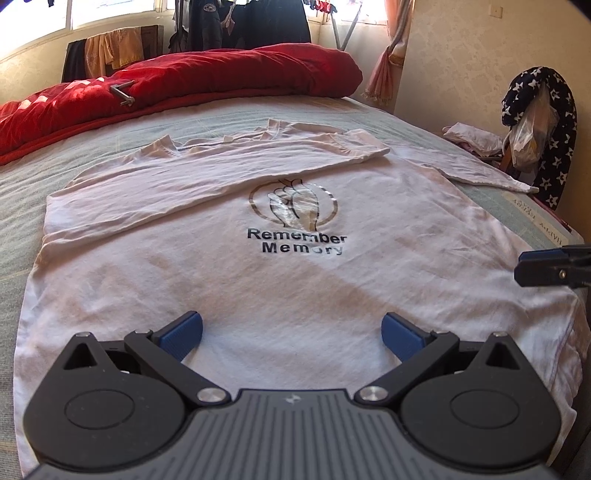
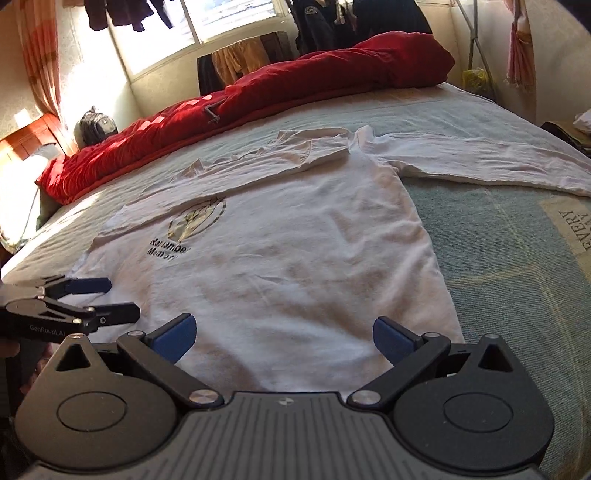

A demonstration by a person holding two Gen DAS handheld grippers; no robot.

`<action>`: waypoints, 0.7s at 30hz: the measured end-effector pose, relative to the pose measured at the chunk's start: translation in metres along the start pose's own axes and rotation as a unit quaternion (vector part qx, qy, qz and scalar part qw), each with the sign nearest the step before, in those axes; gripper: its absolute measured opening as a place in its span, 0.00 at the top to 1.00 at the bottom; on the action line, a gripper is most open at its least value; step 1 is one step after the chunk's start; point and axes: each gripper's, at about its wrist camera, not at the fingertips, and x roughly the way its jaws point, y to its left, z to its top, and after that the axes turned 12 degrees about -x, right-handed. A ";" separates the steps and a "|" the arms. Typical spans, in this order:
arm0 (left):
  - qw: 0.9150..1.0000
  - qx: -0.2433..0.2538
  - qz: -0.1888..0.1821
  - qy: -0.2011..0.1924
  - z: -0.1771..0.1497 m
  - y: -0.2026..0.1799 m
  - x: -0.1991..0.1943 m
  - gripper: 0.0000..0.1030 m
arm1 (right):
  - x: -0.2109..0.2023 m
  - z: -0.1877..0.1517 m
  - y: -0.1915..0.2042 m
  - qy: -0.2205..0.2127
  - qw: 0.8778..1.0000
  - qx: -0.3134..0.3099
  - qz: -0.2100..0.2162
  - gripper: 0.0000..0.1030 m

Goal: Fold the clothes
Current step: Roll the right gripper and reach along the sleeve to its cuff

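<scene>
A white long-sleeved shirt (image 1: pixel 258 288) with a black "Remember Memory" print (image 1: pixel 297 243) lies face up on the bed. One sleeve (image 1: pixel 207 177) is folded across the chest. The other sleeve (image 2: pixel 491 166) stretches out flat to the right. My left gripper (image 1: pixel 291 332) hovers open over the hem with nothing between its blue pads. My right gripper (image 2: pixel 284 332) stands open over the hem's right part, also holding nothing. In the right wrist view the left gripper (image 2: pixel 110 300) shows at the left edge, jaws apart. A finger (image 1: pixel 546 271) of the right gripper shows at the right edge of the left wrist view.
A pale green bedspread (image 2: pixel 498 258) covers the bed. A red duvet (image 1: pixel 207 81) with a small metal object (image 1: pixel 123 94) lies piled along the far side. A chair with a star-patterned scarf (image 1: pixel 554 147) and a plastic bag stands at the bed's right. Clothes hang by the window (image 2: pixel 229 22).
</scene>
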 end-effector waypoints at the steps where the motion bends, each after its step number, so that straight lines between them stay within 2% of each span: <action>1: 1.000 -0.001 -0.003 -0.001 0.000 0.000 0.000 0.01 | -0.002 0.005 -0.009 -0.009 1.000 0.016 0.000 0.00; 5: 1.000 0.003 -0.007 0.000 0.000 0.001 0.003 0.01 | -0.006 0.027 -0.053 -0.042 0.996 0.079 -0.010 0.00; 8: 1.000 0.006 -0.004 0.001 -0.001 -0.001 0.004 0.01 | -0.008 0.038 -0.095 -0.064 0.989 0.134 -0.022 0.00; 12: 1.000 0.006 -0.006 0.001 -0.001 0.000 0.006 0.01 | -0.005 0.038 -0.151 -0.082 0.972 0.221 -0.018 0.00; 18: 1.000 0.006 -0.005 0.001 -0.001 0.000 0.007 0.01 | 0.006 0.026 -0.211 -0.100 0.943 0.315 -0.036 0.00; 21: 1.000 0.010 -0.004 0.001 -0.001 -0.001 0.008 0.01 | 0.015 0.024 -0.236 -0.112 0.929 0.352 -0.026 0.00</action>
